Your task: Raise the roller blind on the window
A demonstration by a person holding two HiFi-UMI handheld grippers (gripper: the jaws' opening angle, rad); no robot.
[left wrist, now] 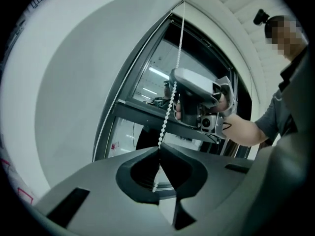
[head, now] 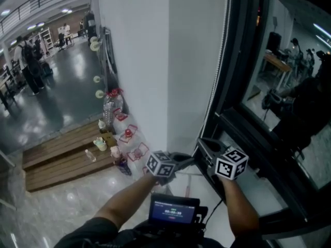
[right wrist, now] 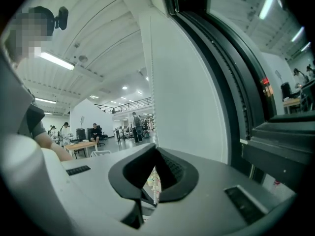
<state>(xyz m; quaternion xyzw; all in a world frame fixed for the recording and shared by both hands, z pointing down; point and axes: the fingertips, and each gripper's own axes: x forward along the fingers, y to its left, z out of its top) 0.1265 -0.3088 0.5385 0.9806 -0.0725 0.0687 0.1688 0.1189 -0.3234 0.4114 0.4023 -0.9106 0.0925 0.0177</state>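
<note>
A white bead chain (head: 221, 61) hangs down the dark window frame (head: 243, 128) beside the white wall. My left gripper (head: 192, 160) is shut on this chain; in the left gripper view the bead chain (left wrist: 170, 107) enters the closed jaws (left wrist: 159, 149) and dangles below them. My right gripper (head: 202, 142) grips the same chain slightly higher, and it shows in the left gripper view as the right gripper (left wrist: 197, 102). In the right gripper view its jaws (right wrist: 156, 149) are shut, the bead chain (right wrist: 150, 82) rising above and hanging beneath. The blind itself is not visible.
Water jugs and bottles (head: 119, 123) stand on the floor against the white wall, next to a low wooden platform (head: 57, 156). The window sill (head: 253, 195) runs under my right arm. A small screen (head: 174, 211) sits at my chest. People stand far off in the hall.
</note>
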